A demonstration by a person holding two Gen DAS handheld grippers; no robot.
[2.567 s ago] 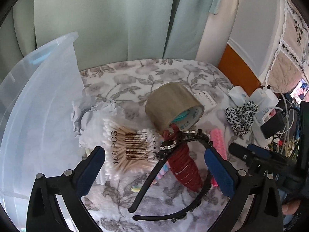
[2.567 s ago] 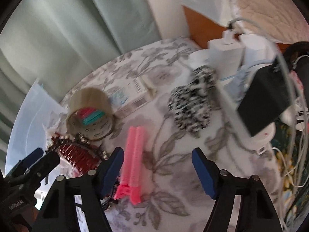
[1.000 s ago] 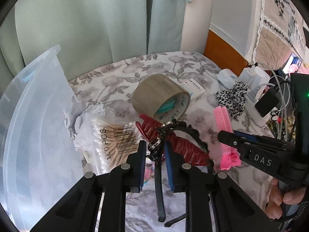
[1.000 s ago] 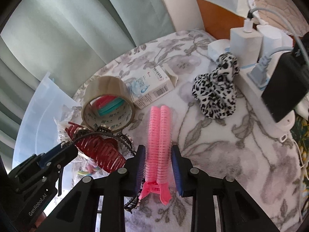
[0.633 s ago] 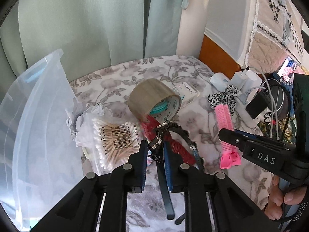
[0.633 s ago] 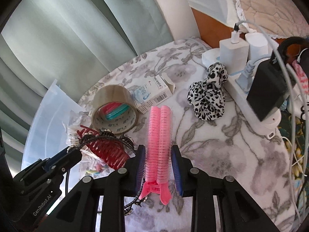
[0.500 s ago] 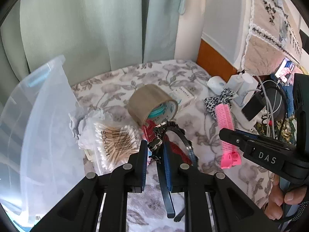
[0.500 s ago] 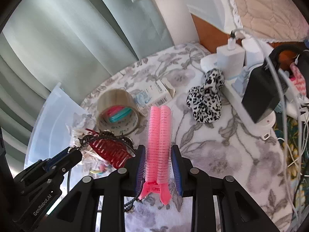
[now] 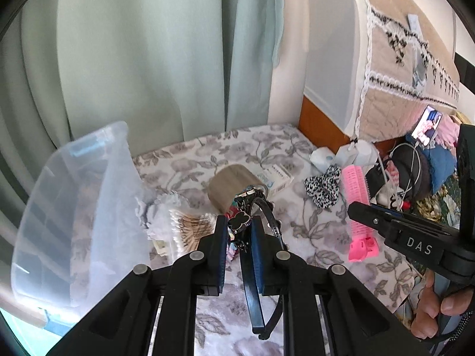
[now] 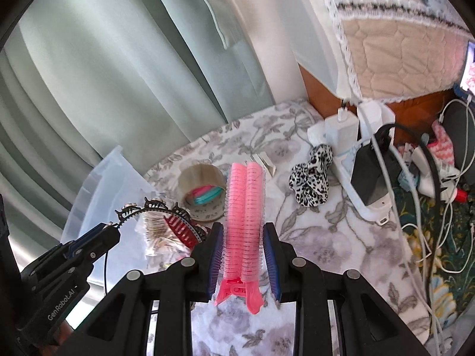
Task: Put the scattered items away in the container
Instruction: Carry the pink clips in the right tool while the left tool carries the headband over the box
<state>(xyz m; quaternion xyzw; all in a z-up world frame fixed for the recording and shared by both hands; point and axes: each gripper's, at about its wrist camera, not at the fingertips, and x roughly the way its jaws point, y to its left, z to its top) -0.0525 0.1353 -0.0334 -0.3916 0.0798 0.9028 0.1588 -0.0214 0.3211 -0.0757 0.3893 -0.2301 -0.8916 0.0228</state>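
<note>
Jaws of left gripper [image 9: 240, 234] clamped on black headband [image 9: 268, 222], lifted clear of floral surface [image 9: 320, 234] — clear bin [image 9: 74, 207] just left, rim open. Right gripper [image 10: 242, 255] pinching pink curler clip [image 10: 244, 222], raised too. Below: tape roll [image 10: 202, 192], swab pack [image 9: 190, 228], red comb [image 10: 179, 228], leopard scrunchie [image 10: 311, 178] — chargers crowding right edge.
</note>
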